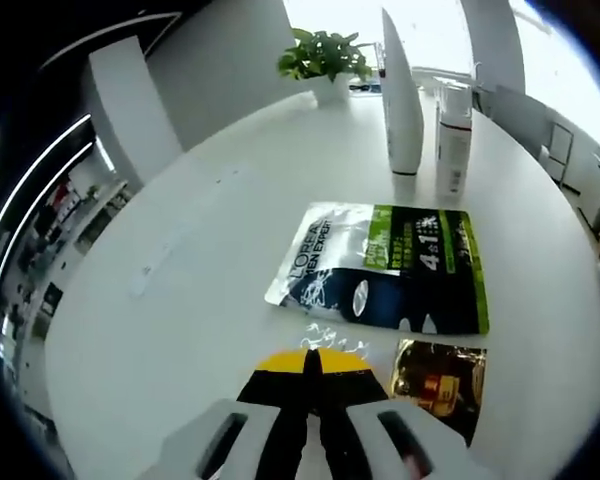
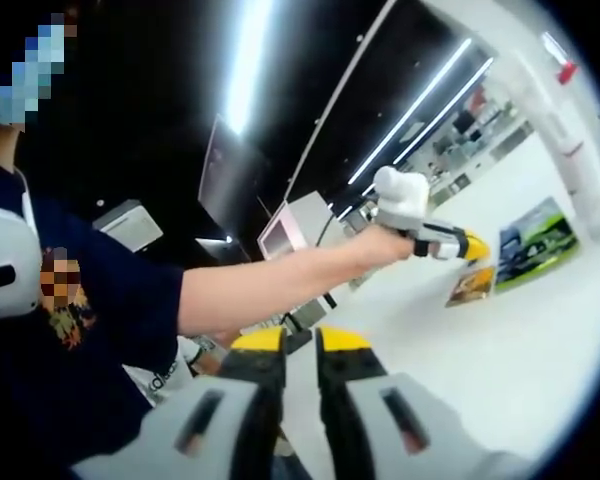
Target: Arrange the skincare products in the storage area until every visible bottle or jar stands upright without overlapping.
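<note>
In the left gripper view a tall white tube [image 1: 402,95] and a shorter white bottle [image 1: 453,140] stand upright side by side at the far side of the white round table [image 1: 180,300]. A dark and green L'Oreal pouch [image 1: 380,265] lies flat in the middle, with a small gold sachet [image 1: 440,380] flat beside it. My left gripper [image 1: 311,360] hovers just short of the pouch, jaws together and holding nothing. In the right gripper view my right gripper [image 2: 300,342] is raised away from the table, its jaws close together and holding nothing. The left gripper [image 2: 450,242] shows there above the pouch [image 2: 540,235] and the sachet [image 2: 472,285].
A potted green plant [image 1: 325,55] stands at the table's far edge behind the tube. A small clear wrapper [image 1: 330,338] lies just ahead of the left jaws. The person's arm [image 2: 280,285] reaches across the right gripper view. The table's left half is bare.
</note>
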